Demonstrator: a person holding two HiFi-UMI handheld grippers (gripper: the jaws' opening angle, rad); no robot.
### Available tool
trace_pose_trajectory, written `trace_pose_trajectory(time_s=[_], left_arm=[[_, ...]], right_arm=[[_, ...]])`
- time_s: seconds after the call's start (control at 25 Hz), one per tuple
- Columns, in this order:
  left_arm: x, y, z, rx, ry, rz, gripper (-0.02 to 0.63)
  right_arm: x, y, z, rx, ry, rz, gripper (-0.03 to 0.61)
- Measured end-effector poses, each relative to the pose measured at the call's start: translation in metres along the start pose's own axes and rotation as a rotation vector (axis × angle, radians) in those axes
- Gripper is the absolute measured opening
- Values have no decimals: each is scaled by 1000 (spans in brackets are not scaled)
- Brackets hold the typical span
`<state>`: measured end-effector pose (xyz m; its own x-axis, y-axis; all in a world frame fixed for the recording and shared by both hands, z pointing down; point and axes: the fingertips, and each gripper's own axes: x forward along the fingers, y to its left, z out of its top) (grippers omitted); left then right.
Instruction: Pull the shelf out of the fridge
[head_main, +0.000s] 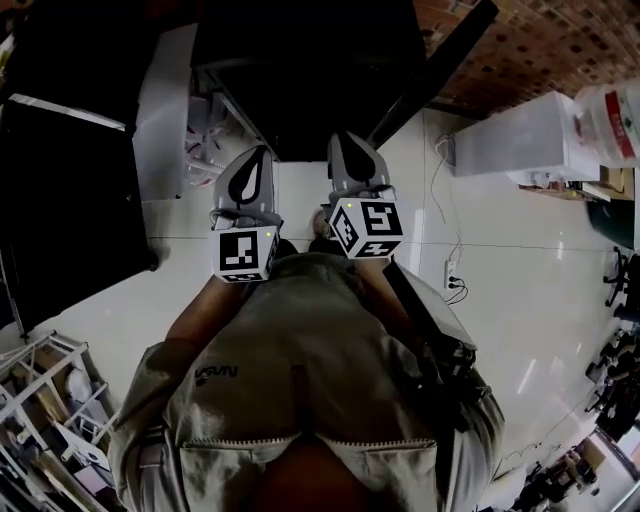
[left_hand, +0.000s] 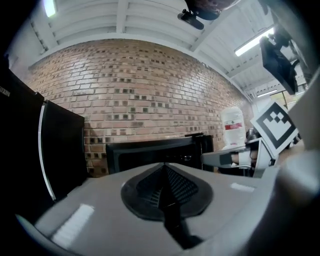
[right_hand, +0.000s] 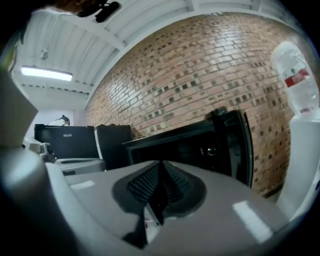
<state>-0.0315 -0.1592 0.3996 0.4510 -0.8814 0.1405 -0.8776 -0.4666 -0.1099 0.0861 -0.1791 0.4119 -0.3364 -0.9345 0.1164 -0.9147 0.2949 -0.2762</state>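
Observation:
The black fridge (head_main: 300, 80) stands in front of me with its dark inside open and its door (head_main: 440, 60) swung out to the right. I cannot make out a shelf in the dark interior. Both grippers hover side by side in front of my chest, short of the fridge opening. The left gripper (head_main: 262, 150) is shut and holds nothing, and so is the right gripper (head_main: 345, 137). In the left gripper view the shut left gripper (left_hand: 164, 165) points at the fridge (left_hand: 155, 150). In the right gripper view the shut right gripper (right_hand: 161, 162) faces the fridge (right_hand: 190, 145) and its door (right_hand: 242, 145).
A tall black cabinet (head_main: 60, 170) stands left of the fridge, with a grey panel (head_main: 165, 110) between them. At the right are a white dispenser (head_main: 520, 135) with a water bottle (head_main: 610, 115) and a power strip (head_main: 452, 280) on the floor. A white rack (head_main: 40, 400) is at lower left.

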Motion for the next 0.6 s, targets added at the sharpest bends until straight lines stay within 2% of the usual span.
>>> trace_pose_trajectory(time_s=[0.08,0.36,0.6], left_arm=[[20,3,-9,8,21,8,5],[72,25,-34,2,82,-6,5],[107,34,-53,33,124,-98,5]], right_arm=[[20,-12,-3,38,6,8,38],[83,-33,-33,178,82,0,40],[140,-55,-64,486,109,-56,60]])
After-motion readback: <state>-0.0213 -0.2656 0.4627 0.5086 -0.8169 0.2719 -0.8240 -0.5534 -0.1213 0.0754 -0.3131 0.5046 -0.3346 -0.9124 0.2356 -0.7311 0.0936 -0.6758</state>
